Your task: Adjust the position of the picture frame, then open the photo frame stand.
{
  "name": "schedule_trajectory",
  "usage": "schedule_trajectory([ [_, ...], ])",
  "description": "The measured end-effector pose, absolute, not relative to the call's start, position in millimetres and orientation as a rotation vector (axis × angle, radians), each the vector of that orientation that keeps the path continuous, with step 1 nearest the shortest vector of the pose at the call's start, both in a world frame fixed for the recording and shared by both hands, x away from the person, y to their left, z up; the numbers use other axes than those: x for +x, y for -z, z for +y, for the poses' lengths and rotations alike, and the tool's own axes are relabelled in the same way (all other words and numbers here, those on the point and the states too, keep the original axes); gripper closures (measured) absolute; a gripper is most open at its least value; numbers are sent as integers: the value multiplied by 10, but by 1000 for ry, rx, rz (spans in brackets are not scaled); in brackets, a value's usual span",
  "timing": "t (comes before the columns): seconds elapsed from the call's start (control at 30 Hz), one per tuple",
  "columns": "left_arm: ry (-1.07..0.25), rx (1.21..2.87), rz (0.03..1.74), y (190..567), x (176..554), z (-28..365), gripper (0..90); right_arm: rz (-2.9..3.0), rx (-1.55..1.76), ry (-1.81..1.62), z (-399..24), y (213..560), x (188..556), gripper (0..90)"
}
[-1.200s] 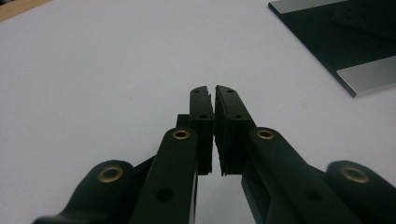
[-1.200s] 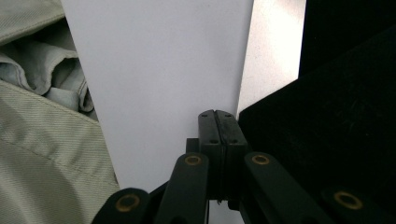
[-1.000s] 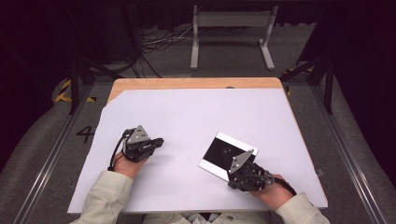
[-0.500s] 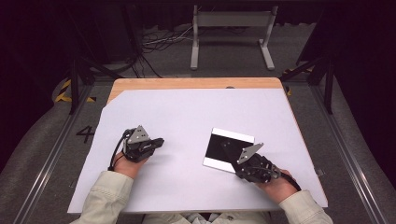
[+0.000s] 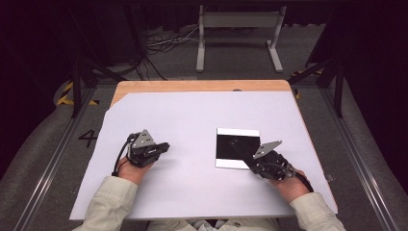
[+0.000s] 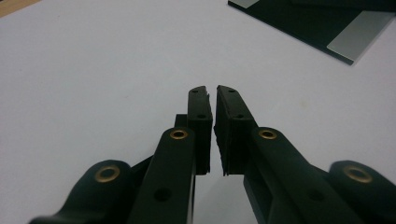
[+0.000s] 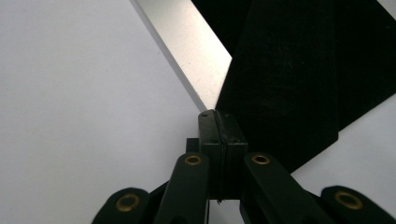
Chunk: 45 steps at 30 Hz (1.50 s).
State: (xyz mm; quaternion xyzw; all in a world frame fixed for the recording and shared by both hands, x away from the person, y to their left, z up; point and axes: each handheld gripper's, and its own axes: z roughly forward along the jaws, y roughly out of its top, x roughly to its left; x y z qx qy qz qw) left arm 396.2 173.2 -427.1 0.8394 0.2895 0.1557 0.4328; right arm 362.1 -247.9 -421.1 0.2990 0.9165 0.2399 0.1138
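Nearest the person, the right gripper [image 7: 218, 114] is seen with its jaws clenched flat together, nothing caught between them, the tips laid at the near edge of the black panel [image 5: 226, 154], which lies flat on the right half of the white table [image 5: 192, 115]. A nudge of the panel by closed tips is judged to be the step in hand. For that to go well, the tips are best pressed low and level against the panel, so that it is slid and not tipped or overrun.

Over on the left, the left gripper [image 6: 212, 91] is rested on the table, well apart from the panel. Its jaws have just been opening a little: a narrow slit is shown, and nothing is held.

The slit is made plain by the left gripper view; from above it cannot be told. The pale strip along the panel's edge is brought close by the right gripper view. Farther off, the wooden table edge [image 5: 192, 85] and a metal stand [image 5: 238, 21] are given by the high view.
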Motion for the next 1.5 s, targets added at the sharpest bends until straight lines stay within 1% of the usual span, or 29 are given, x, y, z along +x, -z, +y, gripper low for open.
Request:
schedule_trajectory([
  [0.23,-386,2093,723,4279,3965,1733,836,2594,946,-722,-2615,4221,3716,900],
  [0.5,-390,2093,718,4284,3972,1732,823,2600,977,-770,-2644,4213,3717,900],
  [0.73,-361,2084,723,4291,3974,1729,773,2591,953,-912,-2691,4104,3695,898],
  [0.9,-336,2064,739,4289,3978,1735,715,2528,965,-1102,-2784,4025,3705,775],
  [0.93,-336,2064,739,4289,3978,1735,709,2528,965,-1102,-2784,4025,3705,775],
  [1.0,-337,2063,737,4291,3977,1732,706,2476,941,-1209,-2815,3974,3690,714],
  [1.07,-337,2064,735,4293,3976,1729,703,2444,917,-1256,-2824,3936,3673,690],
  [1.3,-341,2064,732,4293,3975,1725,699,2361,971,-1307,-2891,3887,3679,690],
  [1.5,-340,2067,733,4297,3980,1727,698,2343,1021,-1331,-2966,3903,3727,626],
])
